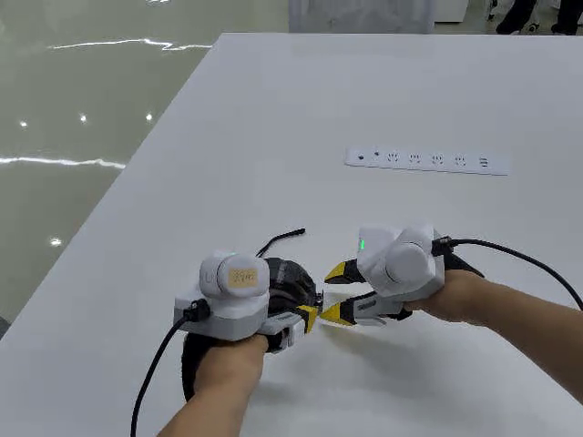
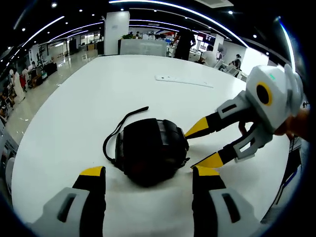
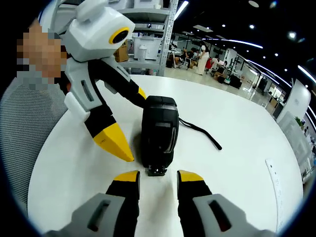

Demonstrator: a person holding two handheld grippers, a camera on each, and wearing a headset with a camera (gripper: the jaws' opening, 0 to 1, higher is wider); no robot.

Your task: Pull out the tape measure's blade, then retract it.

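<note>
Plain white table [image 1: 273,137] here, with glossy floor [image 1: 73,109] seen off at 9 o'clock. The black tape measure [image 2: 150,150] is parked near the front edge, and a power strip [image 1: 426,161] is laid at 1 o'clock from it. The left gripper [image 2: 148,171] is spread wide either side of the tape measure. In the right gripper view the blade hook [image 3: 156,171] is picked out just ahead of the right gripper [image 3: 158,177], whose jaws are kept narrowly apart. Office shelving [image 3: 148,29] is caught there too.

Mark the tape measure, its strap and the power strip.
tape measure [image 3: 159,128], right gripper view, middle of its black case.
strap [image 3: 200,131], right gripper view, midway along the black cord.
power strip [image 1: 426,160], head view, middle of its white body.
</note>
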